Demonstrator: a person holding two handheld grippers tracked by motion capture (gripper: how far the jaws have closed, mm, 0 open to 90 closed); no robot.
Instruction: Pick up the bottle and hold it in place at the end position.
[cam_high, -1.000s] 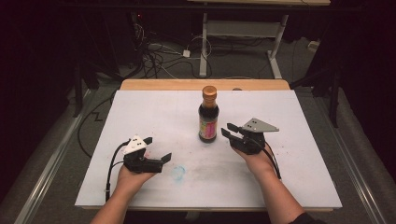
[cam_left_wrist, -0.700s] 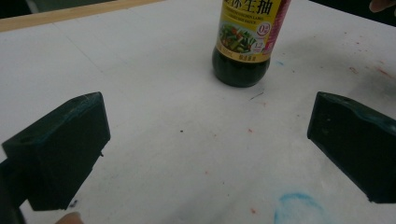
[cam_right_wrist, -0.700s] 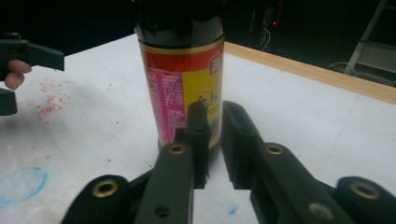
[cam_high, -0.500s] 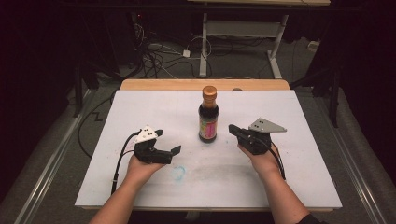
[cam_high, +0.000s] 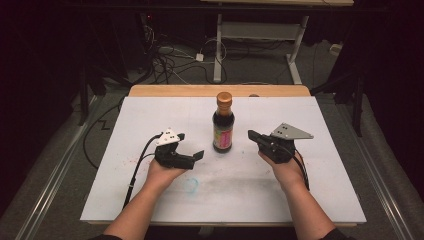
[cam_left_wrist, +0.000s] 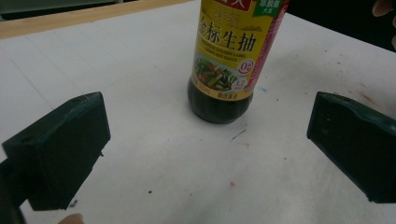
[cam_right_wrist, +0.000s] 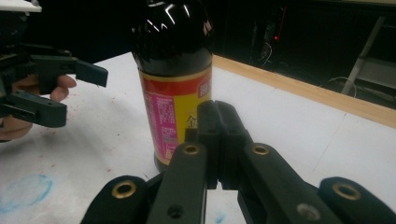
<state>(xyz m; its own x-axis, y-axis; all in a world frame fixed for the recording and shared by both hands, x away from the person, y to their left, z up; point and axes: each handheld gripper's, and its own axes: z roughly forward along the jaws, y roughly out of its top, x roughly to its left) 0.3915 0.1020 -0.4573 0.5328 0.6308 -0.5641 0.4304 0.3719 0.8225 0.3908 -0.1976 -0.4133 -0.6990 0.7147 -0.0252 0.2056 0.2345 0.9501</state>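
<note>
Dark glass soy-sauce bottle with yellow-red label (cam_high: 223, 125) stands upright mid-table toward the far edge, left gripper (cam_high: 192, 157) jaws spread to grasp it, right gripper (cam_high: 254, 136) clenched empty beside it.

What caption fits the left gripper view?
Open left tongs face a dark sauce bottle standing on the white table.

Brightly lit white counter (cam_high: 150, 120) against a dark, dim room, soft shadows, glare on the bottle (cam_right_wrist: 173, 28) shoulder, near fingers (cam_left_wrist: 60, 149) slightly blurred
</note>
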